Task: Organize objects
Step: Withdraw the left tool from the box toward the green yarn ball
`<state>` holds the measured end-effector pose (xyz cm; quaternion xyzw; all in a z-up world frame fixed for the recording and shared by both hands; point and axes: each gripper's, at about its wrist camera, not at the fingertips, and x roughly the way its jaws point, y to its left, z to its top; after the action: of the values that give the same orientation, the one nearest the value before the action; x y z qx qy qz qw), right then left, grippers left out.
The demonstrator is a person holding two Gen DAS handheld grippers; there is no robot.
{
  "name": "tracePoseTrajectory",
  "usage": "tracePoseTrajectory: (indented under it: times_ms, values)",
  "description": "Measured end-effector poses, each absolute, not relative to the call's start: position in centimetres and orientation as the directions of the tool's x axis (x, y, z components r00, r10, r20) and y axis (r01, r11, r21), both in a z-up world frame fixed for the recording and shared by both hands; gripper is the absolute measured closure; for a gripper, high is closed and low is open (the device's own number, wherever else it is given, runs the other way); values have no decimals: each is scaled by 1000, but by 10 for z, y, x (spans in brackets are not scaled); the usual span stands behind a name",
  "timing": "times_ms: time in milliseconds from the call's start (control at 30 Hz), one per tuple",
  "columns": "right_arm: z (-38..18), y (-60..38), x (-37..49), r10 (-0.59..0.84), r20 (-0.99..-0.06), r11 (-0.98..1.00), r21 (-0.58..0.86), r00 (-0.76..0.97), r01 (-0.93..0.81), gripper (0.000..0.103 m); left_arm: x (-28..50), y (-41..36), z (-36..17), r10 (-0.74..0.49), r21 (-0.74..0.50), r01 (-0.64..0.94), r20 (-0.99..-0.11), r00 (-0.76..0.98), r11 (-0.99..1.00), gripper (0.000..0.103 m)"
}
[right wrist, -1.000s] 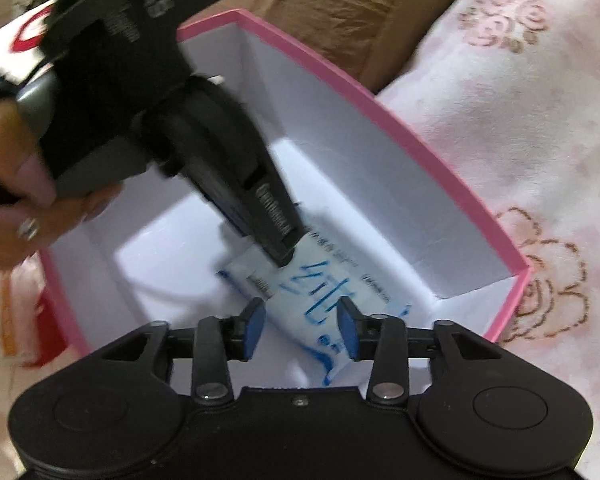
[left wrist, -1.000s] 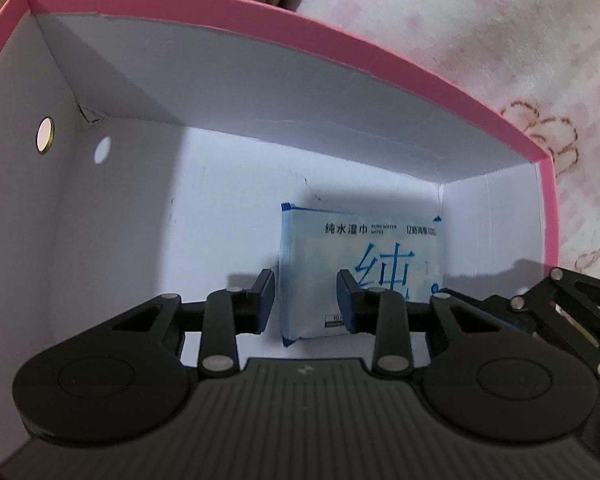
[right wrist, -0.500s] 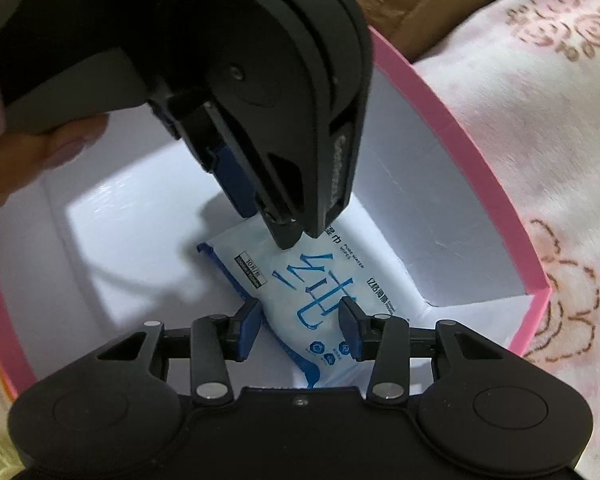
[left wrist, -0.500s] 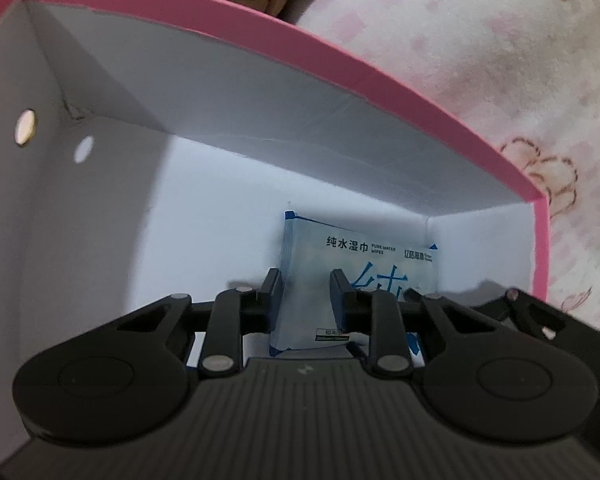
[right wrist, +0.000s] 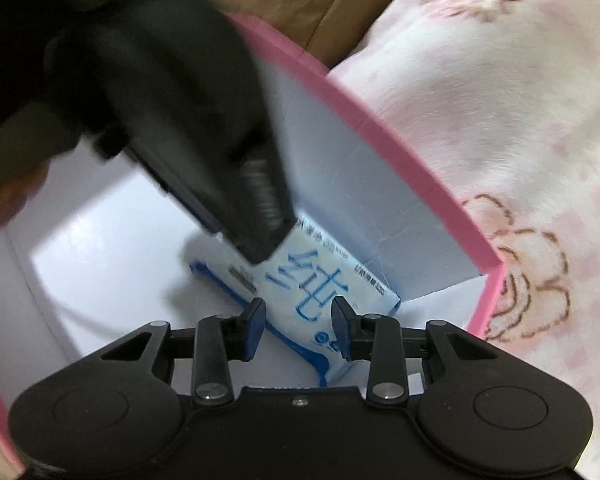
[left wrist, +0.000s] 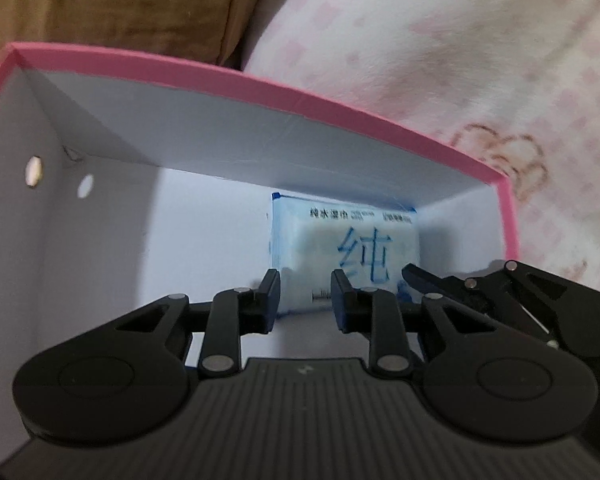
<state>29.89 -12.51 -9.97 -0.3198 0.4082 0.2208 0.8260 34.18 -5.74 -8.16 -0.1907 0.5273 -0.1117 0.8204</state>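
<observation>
Looking across both wrist views, I am seeing a pink-and-white floral blanket (left wrist: pixel 440 60) spreading over the right side, its pattern smearing into blur in places. A brown cushion (left wrist: pixel 112 4) is sitting behind it at the top, cut off by the frame edge.

On that bedding the pink-rimmed box (left wrist: pixel 260 84) with white inner walls is filling most of each picture; its near wall is hiding under the gripper bodies, and its left side is running out of frame. Two small round holes are showing in its left wall.

The left gripper (left wrist: pixel 305 296) is hovering inside the box with its jaws clenched as far as they go and nothing between the pads. In the right wrist view that same tool is blurring badly and covering the upper left, so I cannot make out its tips there; part of a hand is peeking out beneath it.

The right gripper (right wrist: pixel 298 326) is closing right down over the floor of the box, and I am seeing nothing pinched between its pads.

The wet wipes pack (right wrist: pixel 320 284), pale blue with a large blue character, is lying flat on the box floor in the far right corner, its near end hiding behind the fingers.
</observation>
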Motion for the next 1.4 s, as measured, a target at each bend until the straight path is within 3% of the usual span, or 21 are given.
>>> tracePoseTrajectory:
  times_ms: [200, 367, 733, 800, 867, 967, 1200, 1400]
  values:
    - [-61, -150, 253, 283, -780, 800, -130, 559, -586, 56, 320, -28, -33, -403, -411, 79, -808, 430, 908, 72]
    - [-26, -176, 241, 324, -743, 838, -62, 586, -541, 39, 267, 6, 9, -379, -368, 117, -804, 459, 923, 56]
    - [6, -181, 190, 381, -705, 871, 56, 599, -488, 23, 205, 31, 52, -346, -322, 134, -811, 472, 937, 42]
    - [14, -181, 183, 392, -702, 870, 72, 595, -488, 11, 194, 36, 61, -338, -310, 140, -809, 481, 940, 34]
    - [21, -179, 177, 405, -709, 859, 80, 577, -506, 7, 187, 40, 63, -310, -285, 127, -818, 485, 950, 28]
    - [29, -177, 166, 399, -708, 860, 69, 583, -505, 7, 175, 46, 63, -275, -254, 109, -831, 484, 961, 27]
    - [43, -161, 135, 366, -719, 853, 5, 590, -522, 7, 142, 52, 66, -257, -228, 121, -824, 505, 966, 12]
    - [54, -161, 105, 360, -707, 841, -37, 609, -539, 7, 125, 52, 63, -280, -244, 136, -819, 500, 960, 11]
